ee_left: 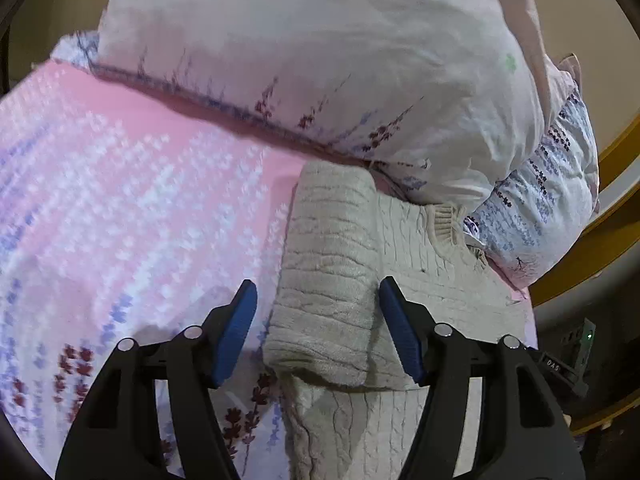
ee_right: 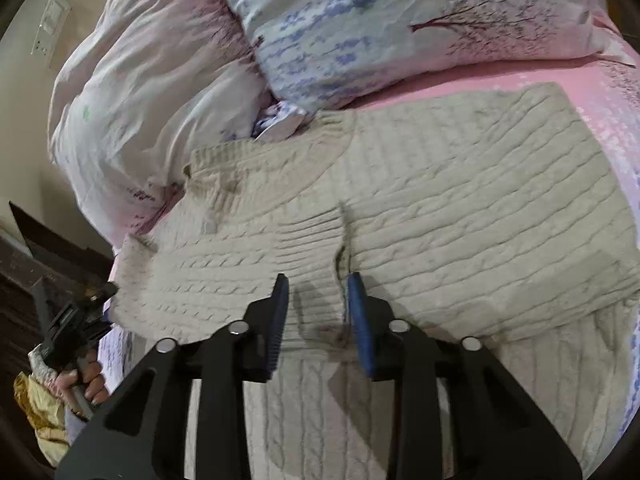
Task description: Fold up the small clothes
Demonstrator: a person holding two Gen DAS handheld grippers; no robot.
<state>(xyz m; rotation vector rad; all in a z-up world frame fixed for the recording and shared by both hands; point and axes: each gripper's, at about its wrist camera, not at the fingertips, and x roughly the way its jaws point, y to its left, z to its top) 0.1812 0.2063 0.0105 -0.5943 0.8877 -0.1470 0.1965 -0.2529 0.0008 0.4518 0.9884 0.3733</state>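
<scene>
the cream cable-knit sweater (ee_right: 460, 200) lies flat on the pink floral bedsheet (ee_left: 120, 184), its ribbed collar (ee_right: 224, 156) ahead-left of the right gripper (ee_right: 318, 308). right gripper: jaws narrowly apart over the knit, a raised ridge of fabric just ahead between them; whether the pads pinch it cannot be told. left gripper (ee_left: 318, 320): jaws wide, straddling a folded sleeve (ee_left: 324, 280), pads clear of it on both sides. open sheet lies to its left. pillows (ee_right: 360, 32) and a bunched duvet (ee_left: 320, 60) crowd the far edge, touching the collar. sweater hem is cut off behind the right gripper. left view blurred. a hand (ee_right: 86, 380) shows at lower left.
</scene>
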